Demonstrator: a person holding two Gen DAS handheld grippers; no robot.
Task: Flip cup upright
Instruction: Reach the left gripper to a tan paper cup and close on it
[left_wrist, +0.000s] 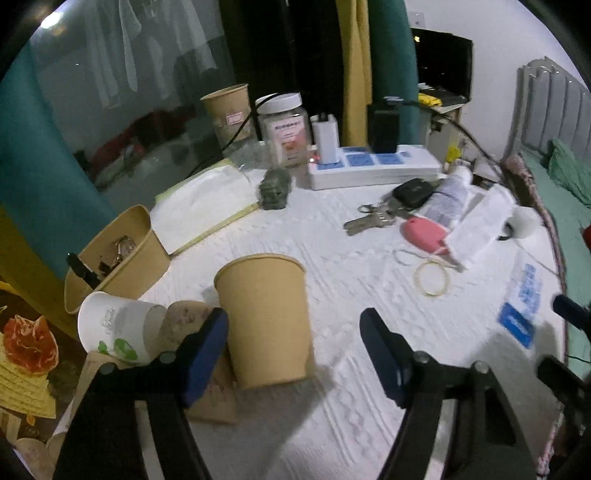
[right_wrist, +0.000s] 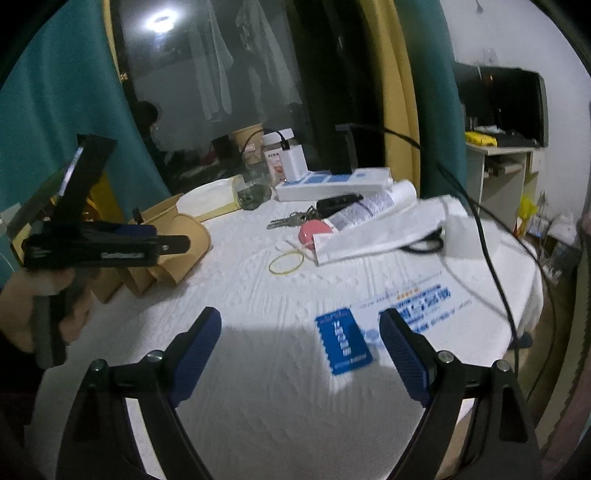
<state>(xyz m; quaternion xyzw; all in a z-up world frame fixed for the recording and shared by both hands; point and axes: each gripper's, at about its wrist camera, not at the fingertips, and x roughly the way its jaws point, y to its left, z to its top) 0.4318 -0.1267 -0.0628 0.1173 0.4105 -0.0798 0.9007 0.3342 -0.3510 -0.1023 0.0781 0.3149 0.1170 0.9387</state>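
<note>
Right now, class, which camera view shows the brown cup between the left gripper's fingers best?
The left wrist view. The brown cup stands whole there, mouth up, between the open left gripper fingers. In the right wrist view the left gripper blocks that spot, so this cup cannot be picked out for sure.

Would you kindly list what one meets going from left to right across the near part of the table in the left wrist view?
White paper cup lying on its side → brown paper cup standing between the open fingers of the left hand-held gripper → yellow rubber band → blue card.
</note>
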